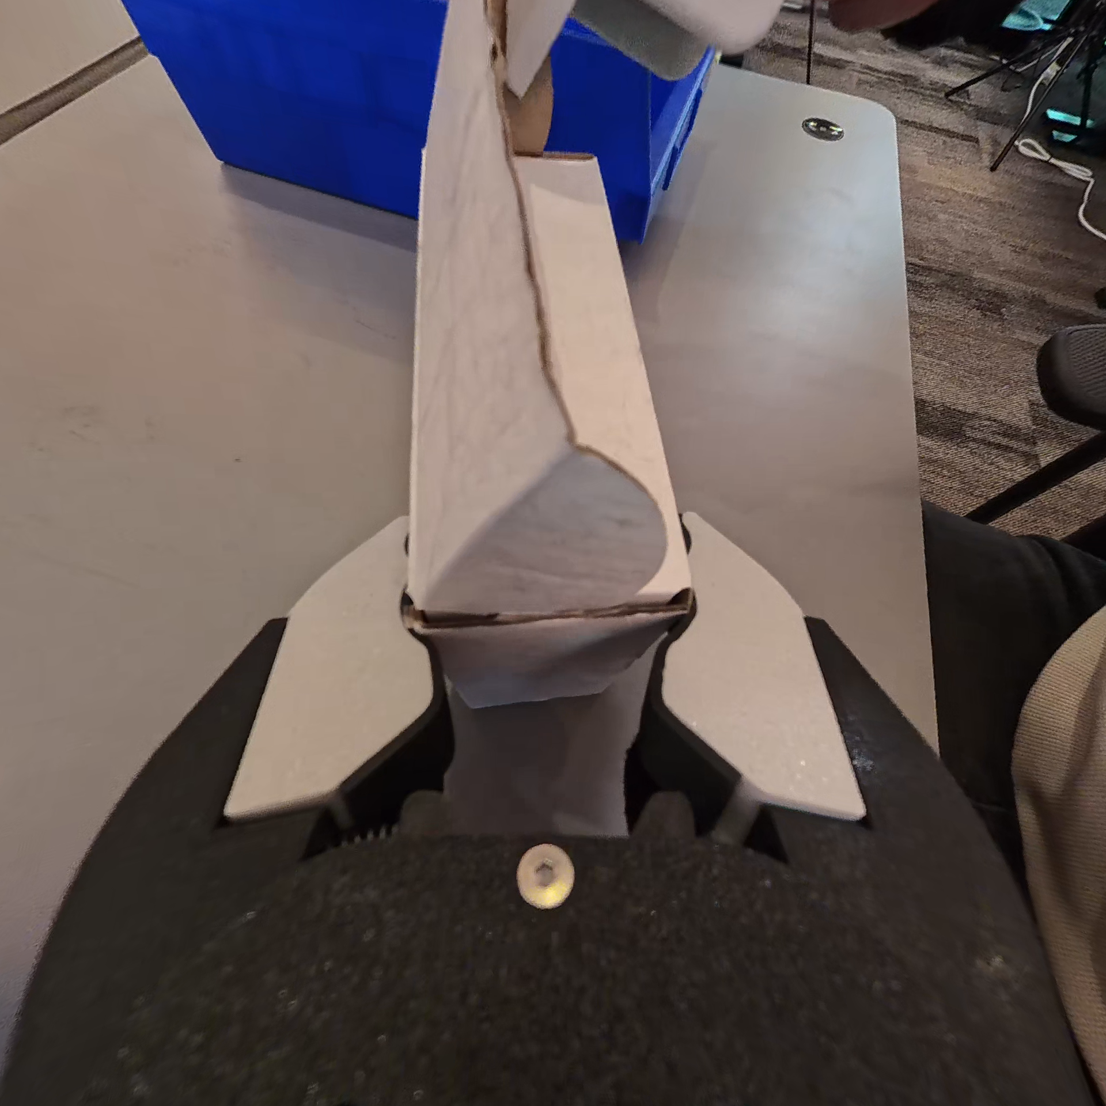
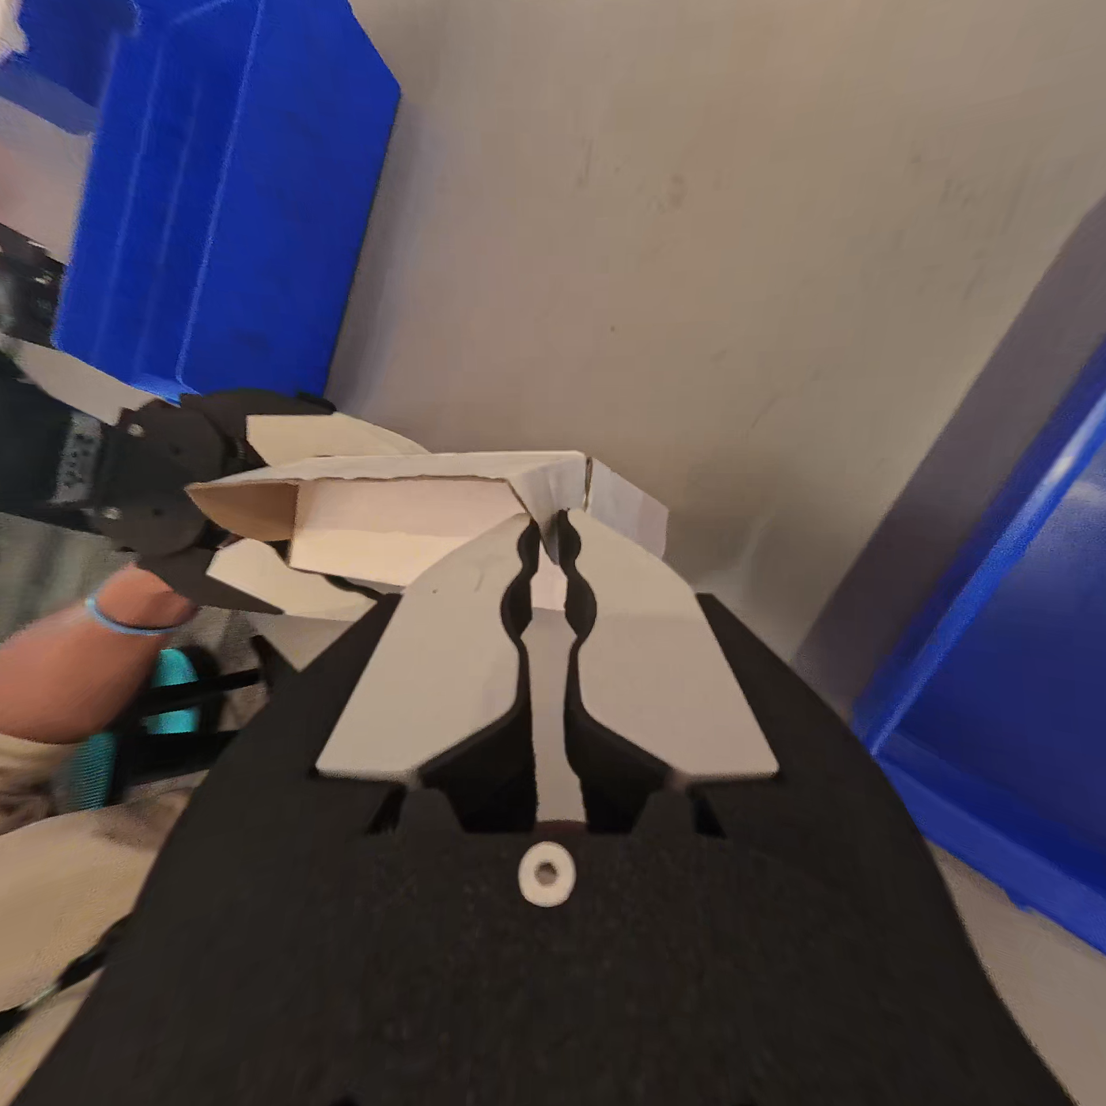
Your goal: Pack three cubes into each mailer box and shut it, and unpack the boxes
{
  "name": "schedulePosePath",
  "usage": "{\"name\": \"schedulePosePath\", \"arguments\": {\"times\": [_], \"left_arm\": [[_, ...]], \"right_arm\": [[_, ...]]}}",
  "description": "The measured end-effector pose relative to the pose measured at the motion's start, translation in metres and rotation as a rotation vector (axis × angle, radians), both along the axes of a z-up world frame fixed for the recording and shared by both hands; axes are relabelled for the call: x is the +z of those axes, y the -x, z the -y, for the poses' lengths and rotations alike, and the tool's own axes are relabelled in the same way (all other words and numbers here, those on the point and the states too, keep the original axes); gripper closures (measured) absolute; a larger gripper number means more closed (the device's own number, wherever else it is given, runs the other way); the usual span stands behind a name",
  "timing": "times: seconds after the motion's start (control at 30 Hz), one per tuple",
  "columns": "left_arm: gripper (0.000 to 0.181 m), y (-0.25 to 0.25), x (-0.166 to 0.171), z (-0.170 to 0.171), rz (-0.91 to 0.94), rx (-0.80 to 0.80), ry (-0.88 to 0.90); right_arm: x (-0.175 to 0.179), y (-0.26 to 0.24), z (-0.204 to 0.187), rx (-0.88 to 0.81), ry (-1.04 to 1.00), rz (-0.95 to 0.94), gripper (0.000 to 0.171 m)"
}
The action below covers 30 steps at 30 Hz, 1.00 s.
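A white cardboard mailer box [image 1: 526,371] with brown inner faces is held in the air above the grey table, between both grippers. My left gripper [image 1: 547,568] is shut on its near end, fingers [image 1: 335,676] pressing on both sides. In the right wrist view the same box [image 2: 407,514] lies sideways, its open brown end facing left. My right gripper [image 2: 550,526] is shut on a white flap at the box's other end. The left gripper [image 2: 239,509] also shows there at the left, clamped on the box. No cubes are visible.
A blue plastic bin [image 1: 335,102] stands on the grey table [image 1: 179,359] behind the box; it shows in the right wrist view [image 2: 227,197] too. A second blue bin [image 2: 1005,658] stands at the right. A person's hand [image 2: 90,646] holds the left gripper. An office chair [image 1: 1071,383] is beyond the table edge. About 12 cm separates my left fingertips from my right.
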<state>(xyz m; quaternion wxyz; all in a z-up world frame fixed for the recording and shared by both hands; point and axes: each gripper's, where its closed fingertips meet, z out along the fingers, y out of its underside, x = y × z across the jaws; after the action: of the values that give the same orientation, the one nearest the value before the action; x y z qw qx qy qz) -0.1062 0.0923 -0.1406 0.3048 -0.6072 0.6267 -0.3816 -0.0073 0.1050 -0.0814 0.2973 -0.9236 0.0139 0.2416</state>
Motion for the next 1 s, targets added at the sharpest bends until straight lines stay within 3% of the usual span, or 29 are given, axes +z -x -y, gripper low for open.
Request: {"name": "schedulePosePath", "arguments": {"times": [0.13, 0.23, 0.4, 0.5, 0.67, 1.0], "left_arm": [[0.105, 0.000, 0.000, 0.000, -0.002, 0.003, 0.000], [0.105, 0.000, 0.000, 0.000, -0.002, 0.006, 0.002], [0.105, -0.001, 0.000, 0.000, 0.004, 0.002, 0.002], [0.105, -0.001, -0.001, 0.000, -0.004, 0.010, -0.003], [0.106, 0.000, -0.001, -0.001, -0.005, 0.014, -0.010], [0.106, -0.001, -0.001, -0.001, -0.010, 0.019, -0.007]], "right_arm": [[-0.004, -0.003, 0.003, 0.049, -0.130, 0.225, 0.165], [-0.011, -0.007, 0.006, 0.059, -0.219, 0.400, 0.152], [-0.011, -0.006, -0.004, 0.054, -0.352, 0.560, 0.166], [-0.011, -0.007, -0.007, 0.013, -0.320, 0.514, 0.169], [-0.008, -0.001, -0.010, -0.110, -0.182, -0.041, 0.167], [-0.014, -0.002, -0.006, -0.089, -0.183, 0.144, 0.169]]}}
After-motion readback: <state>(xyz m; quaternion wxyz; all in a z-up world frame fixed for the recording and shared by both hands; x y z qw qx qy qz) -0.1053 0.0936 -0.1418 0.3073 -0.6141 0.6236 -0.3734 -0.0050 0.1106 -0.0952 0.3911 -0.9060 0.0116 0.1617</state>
